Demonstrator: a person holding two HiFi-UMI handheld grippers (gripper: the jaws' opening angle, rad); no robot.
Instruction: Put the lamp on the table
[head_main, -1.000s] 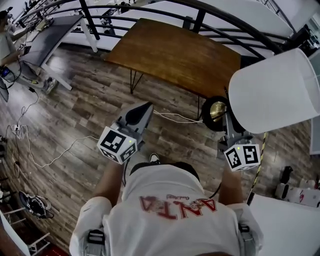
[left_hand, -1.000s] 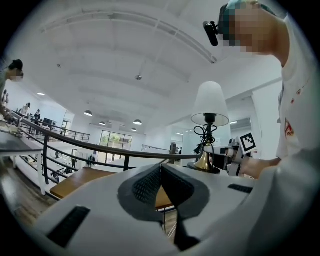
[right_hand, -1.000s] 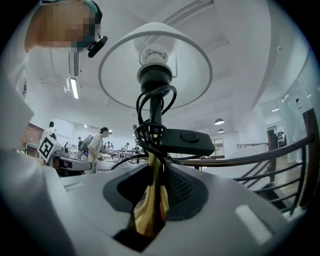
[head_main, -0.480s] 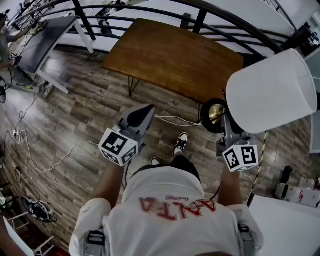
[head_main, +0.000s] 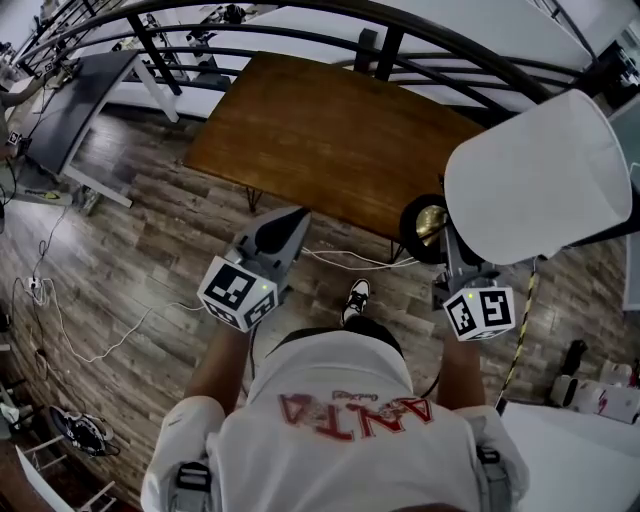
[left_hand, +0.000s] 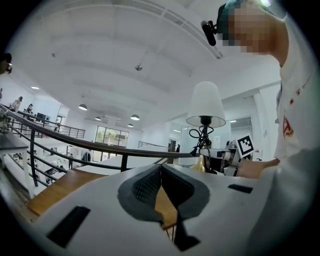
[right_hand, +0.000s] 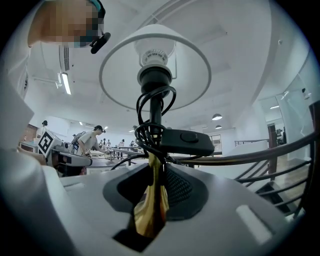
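The lamp has a white shade (head_main: 540, 180) and a round brass base (head_main: 428, 225). My right gripper (head_main: 453, 250) carries it in the air, just off the wooden table's (head_main: 330, 120) near right corner. In the right gripper view the jaws are shut on the brass stem (right_hand: 151, 200), with the black cord and switch (right_hand: 186, 142) wound round it under the shade (right_hand: 155, 65). My left gripper (head_main: 283, 228) hovers over the floor before the table's front edge. Its jaws (left_hand: 161, 172) are shut with nothing between them. The lamp (left_hand: 205, 105) shows to its right.
A black curved railing (head_main: 400, 20) runs behind the table. A white cable (head_main: 350, 258) lies on the wood floor under the table's front edge. A grey desk (head_main: 70, 100) stands at the far left. The person's shoe (head_main: 355, 298) is on the floor between the grippers.
The person has stepped toward the table, so it now lies closer under both grippers. The lamp stays in the right gripper and has moved slightly left over the table's corner.
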